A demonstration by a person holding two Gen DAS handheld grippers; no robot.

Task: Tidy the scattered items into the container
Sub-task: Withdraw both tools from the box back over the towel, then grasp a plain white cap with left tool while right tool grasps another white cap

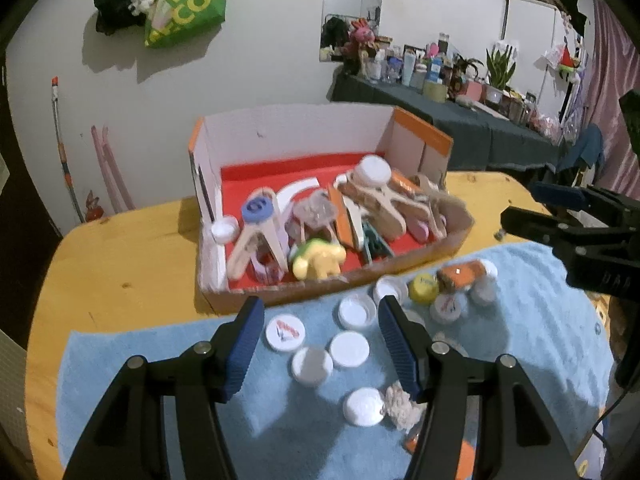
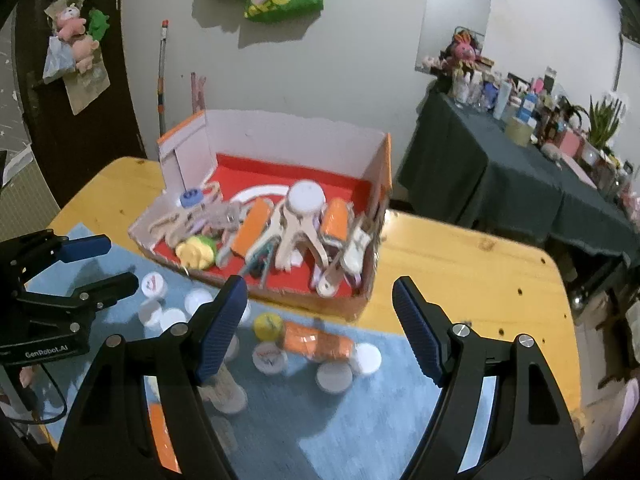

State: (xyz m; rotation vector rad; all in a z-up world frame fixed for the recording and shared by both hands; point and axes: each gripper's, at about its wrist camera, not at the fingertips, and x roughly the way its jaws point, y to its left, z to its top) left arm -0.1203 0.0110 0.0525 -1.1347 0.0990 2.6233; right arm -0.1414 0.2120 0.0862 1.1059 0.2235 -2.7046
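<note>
- Blue towel [image 1: 160, 360] covers the near part of my wooden tabletop [image 1: 120, 272], and its lower edge is cut off by my own gripper arms in both views.
- My left gripper [image 1: 320, 344] hangs part-open over the loose white caps [image 1: 349, 349] with nothing between its pads; one cap near a pale crumpled lump [image 1: 400, 402] is half hidden by the right finger.
- My right gripper [image 2: 320, 320] stands wide apart and empty above the yellow cap [image 2: 267, 326] and the orange packet [image 2: 318, 345]; both are smeared by blur.
- The cardboard box [image 1: 212, 280] with its red floor sits on the tabletop just beyond the towel, already holding wooden clips, a white lid [image 1: 374, 171] and a yellow toy [image 1: 316, 264].
- The box contents overlap so much that I cannot tell single pieces apart.
- An orange patch [image 2: 160, 432] under my right gripper's left arm is mostly covered.
</note>
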